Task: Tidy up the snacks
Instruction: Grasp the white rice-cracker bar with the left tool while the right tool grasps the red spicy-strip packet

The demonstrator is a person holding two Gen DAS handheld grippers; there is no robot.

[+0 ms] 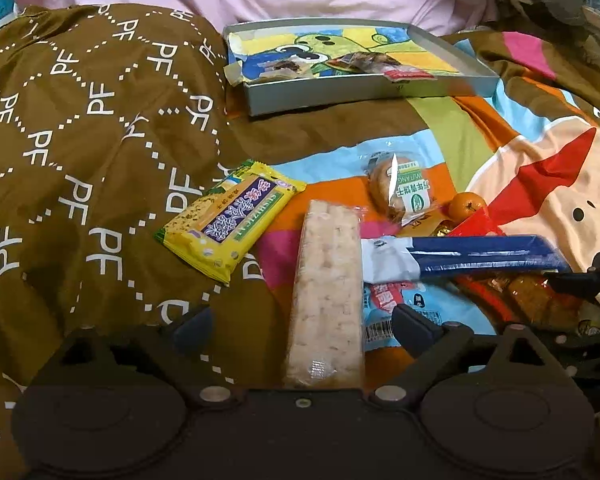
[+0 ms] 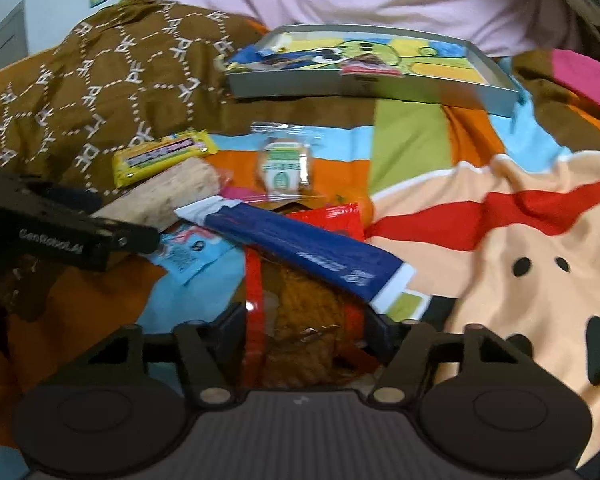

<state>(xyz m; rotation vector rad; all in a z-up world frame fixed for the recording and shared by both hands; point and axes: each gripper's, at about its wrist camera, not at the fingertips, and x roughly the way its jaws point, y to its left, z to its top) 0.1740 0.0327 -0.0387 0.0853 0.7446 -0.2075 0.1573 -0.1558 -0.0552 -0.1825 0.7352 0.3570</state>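
My left gripper (image 1: pixel 304 320) stands open, low over a long pale rice-cracker pack (image 1: pixel 326 272) that lies between its fingers with a gap on each side. In the right wrist view my right gripper (image 2: pixel 306 320) straddles a clear, red-edged pack of brown snacks (image 2: pixel 300 304). Its pads sit close beside the pack's red edges, and I see no squeeze. A blue-and-white pack (image 2: pixel 308 252) lies across that pack's far end. At the back stands a grey tray (image 1: pixel 340 92) holding a few small wrappers.
A yellow cracker pack (image 1: pixel 228 220), a wrapped round cake (image 1: pixel 400 192), a small orange (image 1: pixel 466 206), a red pouch (image 1: pixel 476 220) and a light-blue pack (image 1: pixel 384 300) lie on the colourful quilt. A brown patterned blanket (image 1: pixel 80 140) rises on the left. A person in pink sits behind the tray.
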